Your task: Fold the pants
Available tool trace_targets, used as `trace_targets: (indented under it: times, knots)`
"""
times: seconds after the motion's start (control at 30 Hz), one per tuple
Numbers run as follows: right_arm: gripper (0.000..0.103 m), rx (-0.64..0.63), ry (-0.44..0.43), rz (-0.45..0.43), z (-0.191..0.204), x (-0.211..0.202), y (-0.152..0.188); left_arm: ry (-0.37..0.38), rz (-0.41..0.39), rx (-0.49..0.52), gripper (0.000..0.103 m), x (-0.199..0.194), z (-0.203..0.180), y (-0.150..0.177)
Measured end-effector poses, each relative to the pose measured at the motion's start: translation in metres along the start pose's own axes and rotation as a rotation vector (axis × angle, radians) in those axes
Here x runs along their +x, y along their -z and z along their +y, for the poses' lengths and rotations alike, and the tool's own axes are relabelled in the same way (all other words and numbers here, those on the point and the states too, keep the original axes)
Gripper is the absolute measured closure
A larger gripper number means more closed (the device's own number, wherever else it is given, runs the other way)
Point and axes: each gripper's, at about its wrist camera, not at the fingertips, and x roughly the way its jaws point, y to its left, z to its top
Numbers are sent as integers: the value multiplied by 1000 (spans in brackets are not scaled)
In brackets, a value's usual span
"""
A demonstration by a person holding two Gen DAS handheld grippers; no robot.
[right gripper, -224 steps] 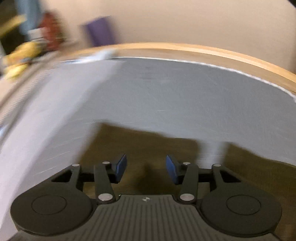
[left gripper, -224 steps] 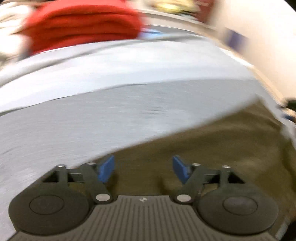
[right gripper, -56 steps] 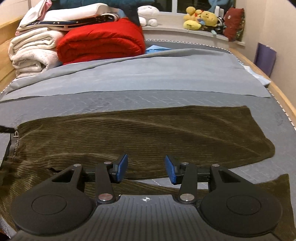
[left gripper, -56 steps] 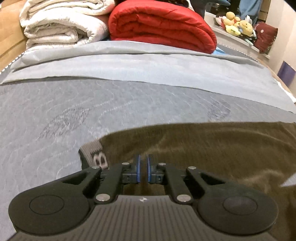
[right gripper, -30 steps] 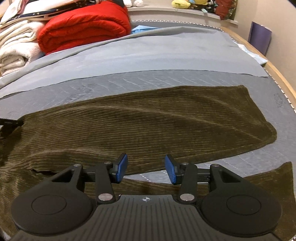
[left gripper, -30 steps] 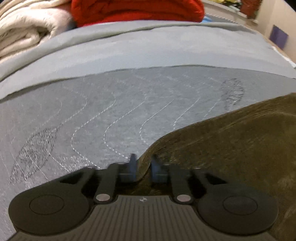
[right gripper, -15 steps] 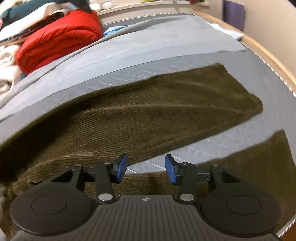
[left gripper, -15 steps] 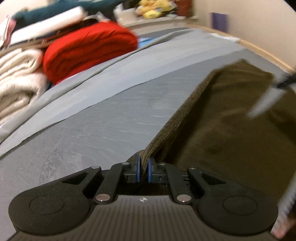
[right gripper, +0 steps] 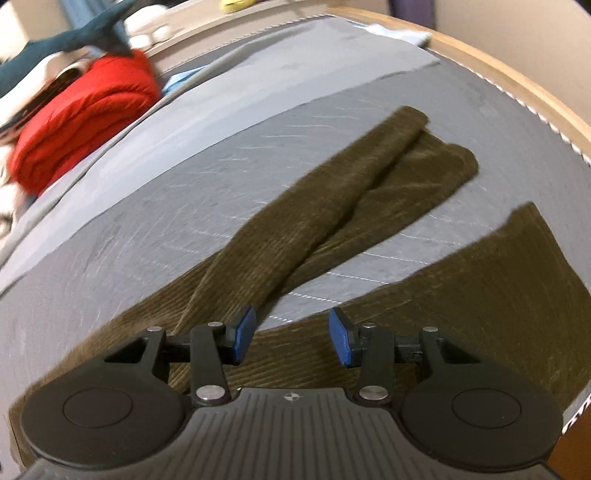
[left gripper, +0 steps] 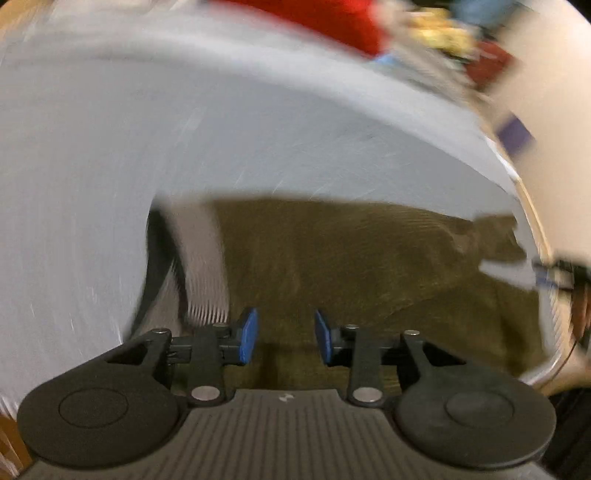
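Observation:
Olive-brown corduroy pants (right gripper: 332, 199) lie on the grey bed. In the right wrist view one leg is partly doubled over itself lengthwise, and the other leg (right gripper: 498, 280) lies flat to the right. My right gripper (right gripper: 291, 334) is open and empty, just above the pants near the crotch. In the blurred left wrist view my left gripper (left gripper: 284, 334) is open and empty over the pants (left gripper: 351, 258), with the grey waistband lining (left gripper: 199, 258) turned up at the left.
The grey quilted bed cover (right gripper: 129, 206) spreads around the pants. A folded red duvet (right gripper: 85, 118) and white bedding sit at the far left. The wooden bed frame edge (right gripper: 517, 85) runs along the right. Stuffed toys (left gripper: 443, 33) show blurred at the back.
My left gripper has opened and let go of the pants edge it was carrying. The far leg is now partly folded over itself. The right gripper stays open and has swung left.

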Motion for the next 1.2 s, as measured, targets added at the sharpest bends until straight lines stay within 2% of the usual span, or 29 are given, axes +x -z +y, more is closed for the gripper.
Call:
trace_targets:
  times: [0.1,0.17,0.23,0.33,0.43,0.47,0.5,0.6,0.67,0.73,0.87,0.97,1.07,1.13,1.17,1.2]
  knots:
    - [57,49,1,-12,-12,4,-6,-4,132,-171,61,33,25,-11]
    - [57,98,-9,-28,-24,7,-12,-26,165,-235,40,52,35,-18]
    - [57,176,-34,-47,-41,13,-20,-67,188,-276,37,65,41,-24]
    - [56,286,-40,-83,-65,26,-32,-64,180,-336,36,76,49,-30]
    - [56,388,-67,-99,-87,42,-38,-60,122,-377,38,75,49,-43]
    - [56,419,-85,-99,-92,48,-41,-90,82,-377,59,72,48,-47]
    - [56,447,-100,-102,-96,53,-43,-144,45,-371,72,68,47,-50]
    - [56,492,-111,-120,-102,71,-51,-185,-98,-298,77,50,30,-60]
    - [56,500,-122,-135,-104,88,-60,-208,-147,-230,76,47,16,-64]
    - [56,506,-129,-144,-105,104,-67,-197,-119,-248,72,53,10,-63]
    - [56,547,-155,-121,-110,144,-74,-186,-36,-346,67,67,24,-63]
    - [56,541,-146,-97,-107,164,-78,-178,-9,-359,58,69,34,-65]
    - [56,525,-135,-97,-102,174,-80,-197,20,-346,58,72,40,-64]
    - [67,509,-131,-108,-100,175,-83,-208,20,-337,59,71,39,-64]
    - [77,501,-128,-116,-100,174,-84,-216,17,-327,64,71,37,-65]
    - [80,499,-131,-120,-100,172,-85,-225,7,-313,68,71,35,-67]
